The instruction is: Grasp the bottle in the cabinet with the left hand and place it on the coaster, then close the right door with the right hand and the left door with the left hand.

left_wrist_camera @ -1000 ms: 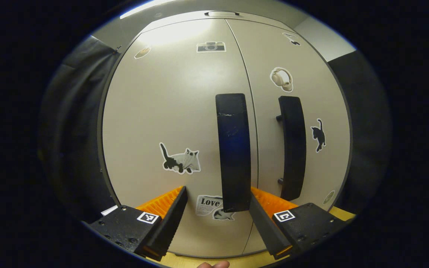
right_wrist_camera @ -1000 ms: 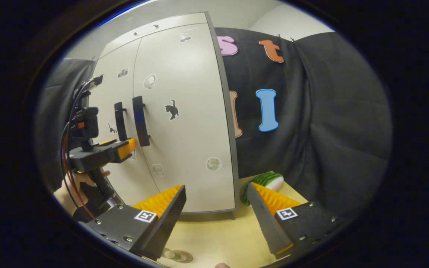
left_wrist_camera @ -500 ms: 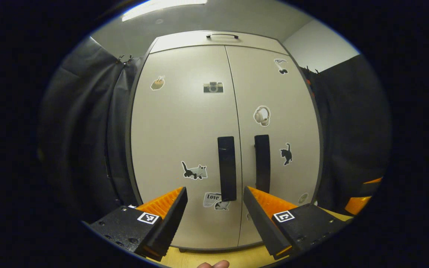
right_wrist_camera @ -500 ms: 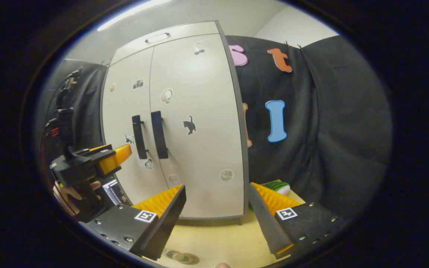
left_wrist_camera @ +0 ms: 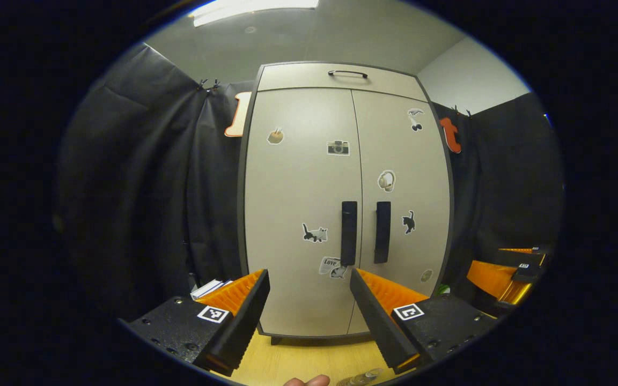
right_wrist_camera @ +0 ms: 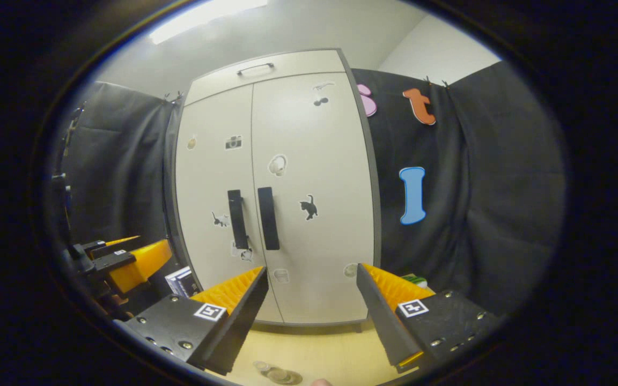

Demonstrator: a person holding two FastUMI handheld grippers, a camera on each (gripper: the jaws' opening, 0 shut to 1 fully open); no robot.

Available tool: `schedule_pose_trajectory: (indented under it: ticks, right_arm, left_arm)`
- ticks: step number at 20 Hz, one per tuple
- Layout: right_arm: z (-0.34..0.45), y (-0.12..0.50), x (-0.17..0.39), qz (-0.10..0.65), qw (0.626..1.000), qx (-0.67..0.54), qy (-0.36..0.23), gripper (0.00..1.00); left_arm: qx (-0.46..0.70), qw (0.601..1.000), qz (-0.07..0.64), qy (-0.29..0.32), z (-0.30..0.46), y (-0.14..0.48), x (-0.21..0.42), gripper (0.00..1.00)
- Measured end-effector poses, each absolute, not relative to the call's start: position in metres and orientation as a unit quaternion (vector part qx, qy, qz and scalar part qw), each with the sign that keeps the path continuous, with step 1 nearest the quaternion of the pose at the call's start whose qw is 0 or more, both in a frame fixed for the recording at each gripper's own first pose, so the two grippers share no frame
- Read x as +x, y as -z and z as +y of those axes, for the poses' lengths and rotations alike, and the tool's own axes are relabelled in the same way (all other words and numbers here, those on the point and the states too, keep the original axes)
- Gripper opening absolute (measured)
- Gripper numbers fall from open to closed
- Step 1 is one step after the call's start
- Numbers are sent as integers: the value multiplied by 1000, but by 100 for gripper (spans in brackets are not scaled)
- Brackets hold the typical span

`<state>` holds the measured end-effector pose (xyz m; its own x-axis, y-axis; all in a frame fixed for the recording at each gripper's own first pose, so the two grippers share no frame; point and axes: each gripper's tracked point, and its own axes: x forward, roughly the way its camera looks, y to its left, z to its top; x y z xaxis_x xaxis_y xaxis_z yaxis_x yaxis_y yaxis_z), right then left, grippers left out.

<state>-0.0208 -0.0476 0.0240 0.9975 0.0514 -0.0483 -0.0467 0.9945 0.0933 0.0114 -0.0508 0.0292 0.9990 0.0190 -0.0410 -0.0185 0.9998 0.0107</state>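
Note:
The beige cabinet (left_wrist_camera: 298, 203) (right_wrist_camera: 309, 177) stands on the table with both doors closed, and its two black handles (left_wrist_camera: 348, 233) (right_wrist_camera: 269, 218) sit side by side at the middle seam. My left gripper (left_wrist_camera: 309, 279) is open and empty, well back from the doors; it also shows at the left in the right gripper view (right_wrist_camera: 126, 260). My right gripper (right_wrist_camera: 311, 273) is open and empty too, and appears at the right in the left gripper view (left_wrist_camera: 502, 276). A clear rounded piece, seemingly the bottle's top (left_wrist_camera: 360, 378) (right_wrist_camera: 277, 373), peeks in at the bottom edge. The coaster is hidden.
The cabinet rests on a light wooden table (left_wrist_camera: 298, 359) (right_wrist_camera: 319, 348). A small stack of books (left_wrist_camera: 210, 288) (right_wrist_camera: 180, 280) lies left of the cabinet. A green striped object (right_wrist_camera: 413, 279) lies at its right foot. Black cloth hangs on both sides.
Both grippers have drawn back from the cabinet, which now looks smaller. A second ago the left door's handle stood between my left fingers; now it is far off. The doors stay closed.

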Motion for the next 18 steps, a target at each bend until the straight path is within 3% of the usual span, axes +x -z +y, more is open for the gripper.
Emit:
schedule_pose_trajectory:
  ticks: [18]
  right_arm:
    - [-25,-34,-36,7,1000,10,-23,100]
  left_arm:
    - [-7,999,30,-30,-21,-20,-10,97]
